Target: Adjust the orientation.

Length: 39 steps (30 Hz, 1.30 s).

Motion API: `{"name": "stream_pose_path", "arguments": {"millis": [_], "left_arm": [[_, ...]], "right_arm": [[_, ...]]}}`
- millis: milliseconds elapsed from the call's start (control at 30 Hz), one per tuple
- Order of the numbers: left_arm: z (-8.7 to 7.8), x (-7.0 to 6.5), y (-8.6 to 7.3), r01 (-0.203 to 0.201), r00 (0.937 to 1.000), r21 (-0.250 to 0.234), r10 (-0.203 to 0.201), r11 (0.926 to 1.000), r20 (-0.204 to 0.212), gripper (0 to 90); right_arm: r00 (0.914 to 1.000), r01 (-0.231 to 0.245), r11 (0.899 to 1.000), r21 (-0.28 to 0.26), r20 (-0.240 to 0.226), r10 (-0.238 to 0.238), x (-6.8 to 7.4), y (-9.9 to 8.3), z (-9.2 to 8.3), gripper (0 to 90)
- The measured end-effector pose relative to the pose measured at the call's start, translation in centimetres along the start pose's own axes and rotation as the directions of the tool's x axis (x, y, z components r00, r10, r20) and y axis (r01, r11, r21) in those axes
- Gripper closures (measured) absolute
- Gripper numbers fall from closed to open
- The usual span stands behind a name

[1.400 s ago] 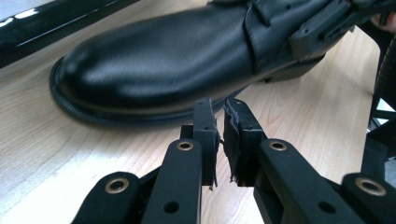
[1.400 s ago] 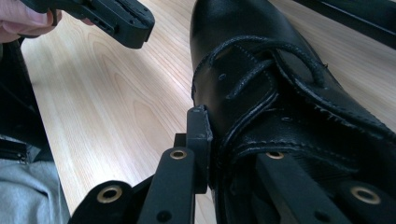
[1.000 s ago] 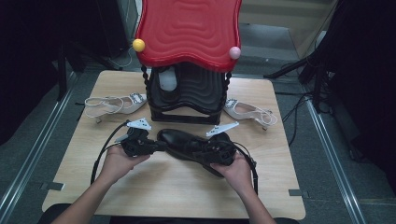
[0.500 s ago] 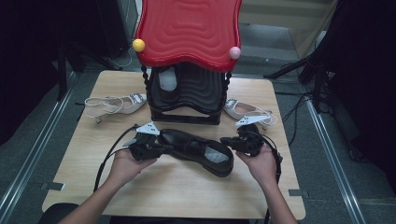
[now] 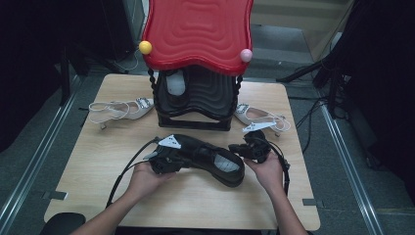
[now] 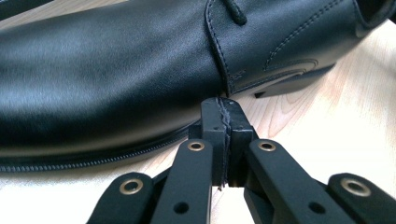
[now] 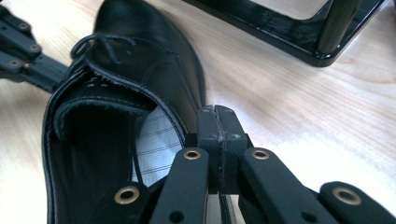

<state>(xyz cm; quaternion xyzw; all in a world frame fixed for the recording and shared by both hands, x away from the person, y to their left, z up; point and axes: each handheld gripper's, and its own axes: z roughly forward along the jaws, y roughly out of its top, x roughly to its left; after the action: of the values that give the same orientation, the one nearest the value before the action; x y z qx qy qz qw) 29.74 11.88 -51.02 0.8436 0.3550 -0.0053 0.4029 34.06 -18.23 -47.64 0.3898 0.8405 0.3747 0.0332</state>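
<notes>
Black leather lace-up shoe (image 5: 208, 159) flat on pale wooden worktop (image 5: 195, 205), between left gripper (image 5: 166, 159) and right gripper (image 5: 252, 147). Left gripper view: jaws together, empty, at shoe's sole edge. Right gripper view: jaws together, empty, beside shoe's opening.

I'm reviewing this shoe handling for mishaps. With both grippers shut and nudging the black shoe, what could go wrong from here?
1. The left gripper and right gripper are shut beside the black shoe, not on it, so a push may spin it instead of sliding it.
2. The black rack stands just behind; the shoe could jam against its base.
3. The right gripper's cable could snag.
</notes>
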Motion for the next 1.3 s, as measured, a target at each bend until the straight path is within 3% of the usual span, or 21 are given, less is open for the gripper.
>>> {"name": "stream_pose_path", "arguments": {"millis": [333, 567, 1000, 1300], "left_arm": [[0.2, 0.6, 0.3, 0.024, 0.9997, -0.004, -0.024, 0.9997, 0.009, 90.0], [0.6, 0.4, 0.7, 0.015, 0.9995, 0.004, -0.015, 0.9999, 0.027, 90.0], [1.6, 0.6, 1.7, 0.02, 0.9984, 0.005, -0.02, 0.9998, 0.053, 89.9], [2.2, 1.2, 2.3, 0.021, 0.9978, -0.003, -0.021, 0.9998, 0.063, 89.4]], "right_arm": [[0.9986, -0.054, 0.999, -0.005, -0.001, 0.054, 1.9, -1.9, -0.9, 90.0], [0.9961, -0.087, 0.996, -0.031, 0.012, 0.087, 3.5, -3.1, -1.6, 90.0], [0.9899, -0.136, 0.99, -0.043, 0.033, 0.138, 4.8, -4.3, -2.2, 90.0], [0.9855, -0.165, 0.985, -0.041, 0.033, 0.166, 4.8, -4.4, -2.3, 90.0]]}}
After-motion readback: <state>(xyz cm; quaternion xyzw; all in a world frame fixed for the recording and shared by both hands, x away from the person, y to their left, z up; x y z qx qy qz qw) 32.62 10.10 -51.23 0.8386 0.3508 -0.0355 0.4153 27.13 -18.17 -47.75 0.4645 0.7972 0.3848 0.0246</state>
